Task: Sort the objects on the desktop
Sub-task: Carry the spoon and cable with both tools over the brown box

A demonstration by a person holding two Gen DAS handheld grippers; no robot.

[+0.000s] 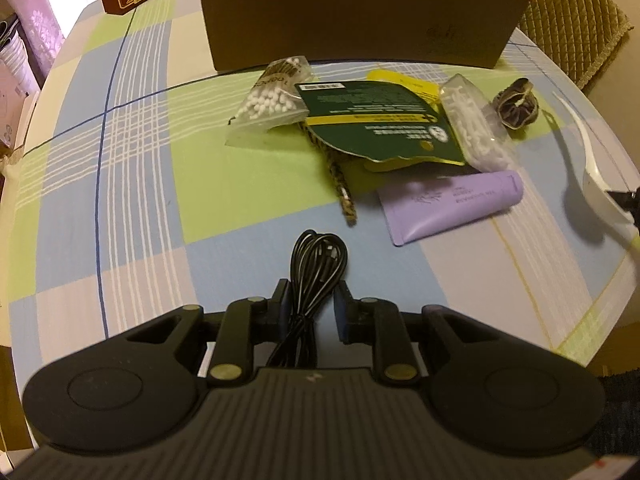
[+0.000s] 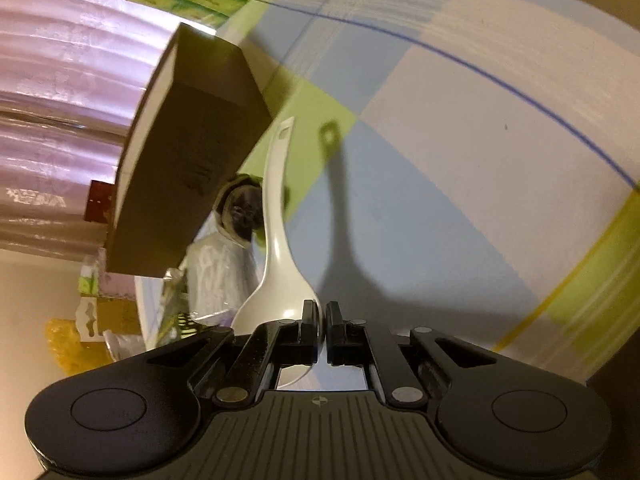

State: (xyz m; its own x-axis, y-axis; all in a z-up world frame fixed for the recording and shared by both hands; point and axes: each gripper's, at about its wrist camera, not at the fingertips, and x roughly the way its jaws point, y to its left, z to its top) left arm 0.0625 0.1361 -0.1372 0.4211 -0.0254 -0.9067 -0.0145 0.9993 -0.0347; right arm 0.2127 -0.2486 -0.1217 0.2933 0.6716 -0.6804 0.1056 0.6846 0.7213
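Gripping spoon (image 2: 276,248) bowl, handle pointing away

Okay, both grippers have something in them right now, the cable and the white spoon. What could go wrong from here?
1. The right gripper pinches the white spoon only at the bowl's edge, so the long handle could swing or slip out.
2. The left gripper holds a black cable bundle whose loops hang loose; they might snag or uncoil.
3. The spoon's handle is near the brown box and could knock it.
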